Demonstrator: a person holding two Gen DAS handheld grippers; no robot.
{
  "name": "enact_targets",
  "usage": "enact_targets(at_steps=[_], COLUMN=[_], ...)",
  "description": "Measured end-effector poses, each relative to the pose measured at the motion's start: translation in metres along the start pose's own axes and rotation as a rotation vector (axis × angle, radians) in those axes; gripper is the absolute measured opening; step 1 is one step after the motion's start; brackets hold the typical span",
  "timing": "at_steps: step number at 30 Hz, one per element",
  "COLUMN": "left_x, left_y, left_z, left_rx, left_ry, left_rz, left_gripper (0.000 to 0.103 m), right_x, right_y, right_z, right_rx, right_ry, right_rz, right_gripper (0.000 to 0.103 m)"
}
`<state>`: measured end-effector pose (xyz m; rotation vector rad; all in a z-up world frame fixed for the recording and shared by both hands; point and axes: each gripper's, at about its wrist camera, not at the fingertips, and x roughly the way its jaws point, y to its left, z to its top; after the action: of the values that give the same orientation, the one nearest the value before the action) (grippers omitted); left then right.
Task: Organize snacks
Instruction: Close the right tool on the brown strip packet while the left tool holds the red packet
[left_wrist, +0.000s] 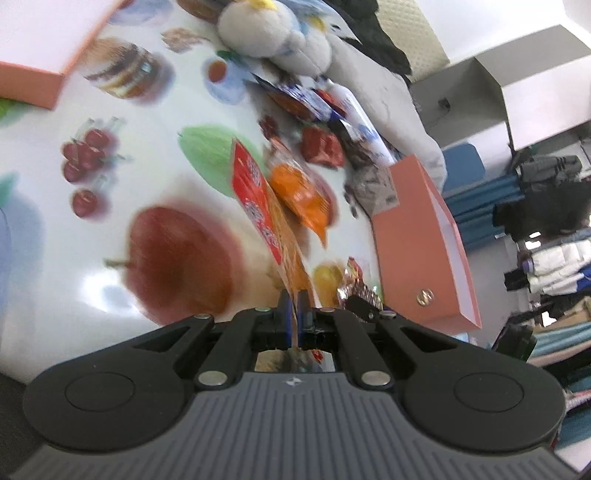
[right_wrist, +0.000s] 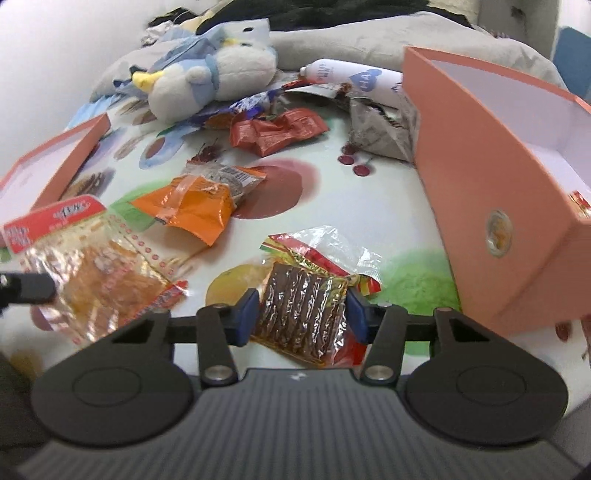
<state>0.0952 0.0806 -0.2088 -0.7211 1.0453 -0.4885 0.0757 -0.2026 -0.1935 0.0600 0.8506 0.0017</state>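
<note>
right fingers (right_wrist: 301, 314) tilt down, spread around a brown snack pack (right_wrist: 301, 317); left fingers (left_wrist: 293, 314) pinch a red-topped packet (left_wrist: 266, 206).

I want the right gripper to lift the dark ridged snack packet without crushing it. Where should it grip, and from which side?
Grip the dark ridged packet across its width at the near end, coming down from above and in front, as the right gripper already straddles it. It lies flat on the tablecloth, and its long edges face the two pads. The loose clear wrapper at the far end would probably slip.
</note>
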Motion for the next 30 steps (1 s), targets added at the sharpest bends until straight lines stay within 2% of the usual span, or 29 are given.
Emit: enact_targets(at_steps=[4, 11, 17, 22, 23, 24, 26, 30], left_x=[0.002, 0.006, 0.009, 0.015, 0.017, 0.018, 0.022, 0.030], left_y=[-0.011, -0.017, -0.013, -0.011, -0.011, -0.011, -0.010, -0.015], left_z=[-0.010, -0.023, -0.024, -0.022, -0.021, -0.021, -0.020, -0.019], left_rx=[0.012, 0.017, 0.012, 0.015, 0.020, 0.018, 0.014, 0.044], left_ry=[0.041, 0.066, 0.047, 0.044, 0.043, 0.042, 0.038, -0.002], left_rz=[-0.027, -0.009, 0.049, 0.091, 0.100, 0.110, 0.125, 0.155], left_gripper=[0.003, 0.003, 0.003, 0.005, 0.012, 0.027, 0.049, 0.059], right_x=[-0.018, -0.012, -0.002, -0.002, -0.001, -0.001, -0.001, 0.000], right_y=[0.000, 0.016, 0.026, 0.028, 0.028, 0.028, 0.029, 0.033], right_z=[-0.001, -0.013, -0.025, -0.029, -0.029, -0.029, -0.030, -0.031], right_rx=[0.000, -0.043, -0.100, -0.132, -0.136, -0.139, -0.147, -0.166], right_ry=[-0.039, -0.013, 0.021, 0.015, 0.015, 0.014, 0.014, 0.013], right_rz=[0.007, 0.115, 0.168, 0.172, 0.171, 0.170, 0.172, 0.168], right_gripper=[0.053, 0.053, 0.053, 0.053, 0.053, 0.053, 0.053, 0.053])
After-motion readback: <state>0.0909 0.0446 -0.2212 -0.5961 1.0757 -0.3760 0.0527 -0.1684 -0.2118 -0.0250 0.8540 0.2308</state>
